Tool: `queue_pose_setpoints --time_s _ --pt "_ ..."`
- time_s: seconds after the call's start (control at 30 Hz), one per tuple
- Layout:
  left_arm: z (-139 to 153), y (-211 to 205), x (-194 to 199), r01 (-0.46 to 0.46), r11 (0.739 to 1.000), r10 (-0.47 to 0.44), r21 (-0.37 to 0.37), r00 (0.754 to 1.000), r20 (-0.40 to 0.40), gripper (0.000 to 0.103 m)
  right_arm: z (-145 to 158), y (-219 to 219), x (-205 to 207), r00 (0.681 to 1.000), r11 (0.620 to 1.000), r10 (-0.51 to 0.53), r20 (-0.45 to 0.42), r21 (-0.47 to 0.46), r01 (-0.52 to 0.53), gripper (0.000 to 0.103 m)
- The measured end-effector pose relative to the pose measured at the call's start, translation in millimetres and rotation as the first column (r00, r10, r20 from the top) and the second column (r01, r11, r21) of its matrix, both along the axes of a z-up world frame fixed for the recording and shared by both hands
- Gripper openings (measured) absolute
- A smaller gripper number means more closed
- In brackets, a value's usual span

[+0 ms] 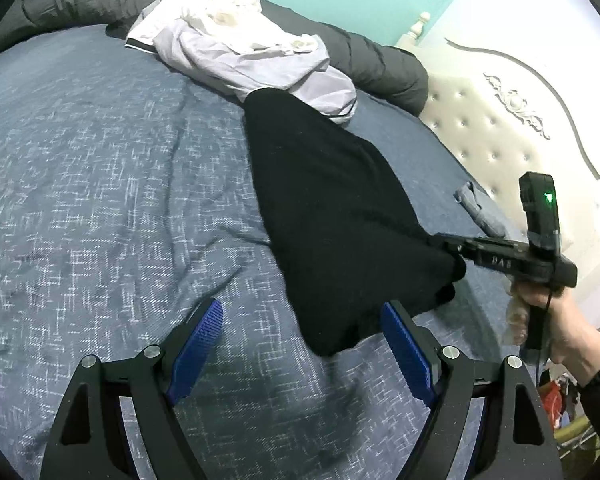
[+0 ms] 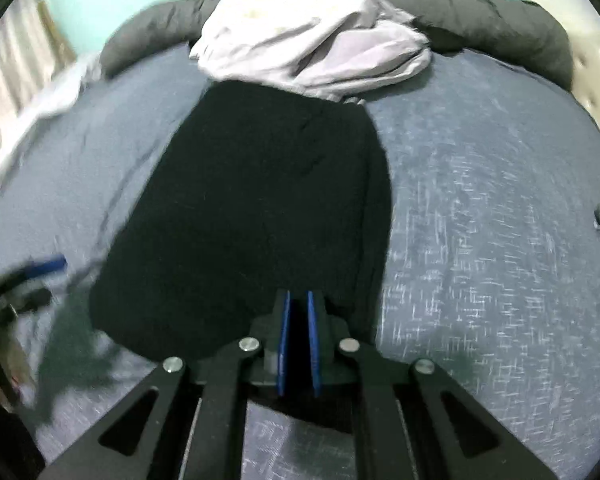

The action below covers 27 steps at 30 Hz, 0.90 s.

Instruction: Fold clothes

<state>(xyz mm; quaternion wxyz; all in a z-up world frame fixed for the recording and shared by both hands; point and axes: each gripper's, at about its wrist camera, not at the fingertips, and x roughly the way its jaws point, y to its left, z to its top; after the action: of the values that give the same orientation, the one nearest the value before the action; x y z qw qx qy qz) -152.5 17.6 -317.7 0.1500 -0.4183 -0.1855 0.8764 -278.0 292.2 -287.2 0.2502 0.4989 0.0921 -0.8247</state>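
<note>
The folding looks barely begun. The black garment [image 2: 256, 216] lies lengthwise down the middle of the blue bedspread [image 1: 100, 184], its far end touching the heap of pale clothes [image 1: 236, 44] that sits against the rolled dark duvet [image 1: 384, 60] at the far side — that heap is still crumpled and unfolded. The right gripper [image 2: 298, 308] has its blue pads pinched nearly together on the near edge of the black garment, lifting that corner off the bedspread so the cloth hangs in a taut slope. The left gripper [image 1: 304, 320] stands wide, its jaws apart and holding nothing, just near the garment's drooping near-left corner. The person's hand [image 1: 556, 320] grips the right tool at the right of the left wrist view, in front of the tufted headboard [image 1: 500, 140]. By this reading the black piece is being drawn out and straightened; no fold is visible in it yet — and the pale heap remains to be done afterwards.
</note>
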Motion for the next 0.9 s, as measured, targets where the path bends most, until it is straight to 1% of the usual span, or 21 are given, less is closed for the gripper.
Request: queue_pose_setpoints --time_s 0.07,0.17,0.27,0.43,0.57,0.67,0.8,0.9 --pt "-1.6 0.2 0.8 -0.006 1.0 0.006 -0.001 1.0 0.006 0.085 -9.8 2.8 2.7 1.0 1.0 0.001 0.02 0.021 -0.001 0.007" --pt "-5.3 0.9 1.6 -0.017 1.0 0.017 0.006 1.0 0.016 0.085 -18.1 14.2 6.0 1.0 1.0 -0.009 0.027 -0.006 0.01 0.007" --pt "-7.4 1.2 2.9 -0.028 1.0 0.028 0.003 0.999 0.019 0.085 -21.1 13.1 6.0 1.0 1.0 0.018 0.015 0.011 -0.018 0.007" --pt "-5.9 0.1 7.2 -0.05 0.999 0.05 -0.013 0.999 0.009 0.085 -20.9 18.3 2.2 0.999 1.0 0.027 0.029 -0.004 -0.027 0.007" --pt "-5.6 -1.8 13.9 -0.084 0.996 0.084 -0.02 0.996 0.014 0.085 -15.1 23.8 9.7 0.999 1.0 0.019 0.043 -0.01 -0.019 0.007" --pt "-1.9 -0.9 21.2 -0.097 0.995 0.097 -0.017 0.995 0.009 0.085 -8.9 25.0 17.7 0.999 1.0 0.013 0.043 0.021 -0.014 0.007" --pt "12.1 5.3 31.1 -0.107 0.994 0.106 -0.032 0.994 -0.022 0.085 3.4 36.1 28.6 0.999 1.0 -0.02 0.049 0.02 0.019 0.007" --pt "25.5 6.5 33.4 -0.112 0.994 0.112 -0.009 0.993 -0.029 0.085 20.1 49.1 40.1 0.998 0.999 -0.054 0.044 -0.001 0.054 0.007"
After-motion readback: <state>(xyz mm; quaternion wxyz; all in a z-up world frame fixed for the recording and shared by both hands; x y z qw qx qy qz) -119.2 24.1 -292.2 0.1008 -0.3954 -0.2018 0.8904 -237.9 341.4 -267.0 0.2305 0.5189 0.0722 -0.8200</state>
